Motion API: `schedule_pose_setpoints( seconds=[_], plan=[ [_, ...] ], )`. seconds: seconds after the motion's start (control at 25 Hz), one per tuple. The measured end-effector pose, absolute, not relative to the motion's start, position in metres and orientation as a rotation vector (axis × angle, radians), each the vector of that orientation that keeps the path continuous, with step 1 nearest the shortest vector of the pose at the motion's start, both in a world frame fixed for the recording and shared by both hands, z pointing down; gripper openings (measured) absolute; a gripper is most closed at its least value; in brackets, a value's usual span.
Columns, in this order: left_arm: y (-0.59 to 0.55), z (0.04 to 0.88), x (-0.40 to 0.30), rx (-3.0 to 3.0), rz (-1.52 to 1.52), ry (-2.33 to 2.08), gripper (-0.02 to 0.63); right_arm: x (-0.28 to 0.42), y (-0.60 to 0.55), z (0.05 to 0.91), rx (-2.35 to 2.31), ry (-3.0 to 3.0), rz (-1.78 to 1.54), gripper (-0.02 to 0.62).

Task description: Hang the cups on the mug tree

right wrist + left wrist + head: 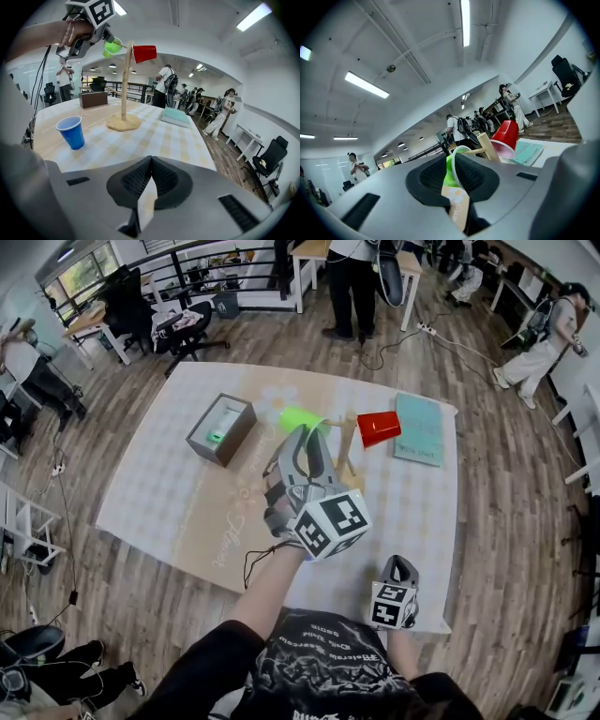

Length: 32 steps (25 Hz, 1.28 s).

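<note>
2 of 3 cups up, or nearly.
Red cup (378,427) hangs on mug tree (124,79) right peg. Green cup (112,47) looks seated on left peg; L gripper (457,161) jaws slightly apart round its rim, prob. not pressing. Blue cup (71,133) upright on table (178,140), btwn tree base & near edge, not hung yet. R gripper (150,161) closed, empty.

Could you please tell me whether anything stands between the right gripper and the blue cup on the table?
Nothing visible does. The blue cup stands upright on the table, ahead and to the left of the shut right gripper, with only bare table between them. The mug tree stands farther back, off that line.
</note>
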<state>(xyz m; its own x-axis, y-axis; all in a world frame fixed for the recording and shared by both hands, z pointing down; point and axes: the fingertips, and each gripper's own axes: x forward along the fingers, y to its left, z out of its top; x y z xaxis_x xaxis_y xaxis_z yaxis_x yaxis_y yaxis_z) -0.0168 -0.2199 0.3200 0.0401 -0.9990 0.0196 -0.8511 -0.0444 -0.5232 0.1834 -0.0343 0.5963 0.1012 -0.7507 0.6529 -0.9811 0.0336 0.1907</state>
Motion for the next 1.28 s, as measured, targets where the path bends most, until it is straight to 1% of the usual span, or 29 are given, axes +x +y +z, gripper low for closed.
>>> schedule_pose_setpoints(
  seconds=[0.64, 1.28],
  plan=[
    [-0.210, 0.326, 0.024, -1.886, -0.637, 1.676, 0.091, 0.188, -0.035, 0.596, 1.769, -1.690, 0.462, 0.009],
    [-0.195, 0.339, 0.046, -2.031, -0.533, 1.577, 0.117, 0.182, -0.036, 0.588, 1.813, -1.758, 0.431, 0.009]
  ],
)
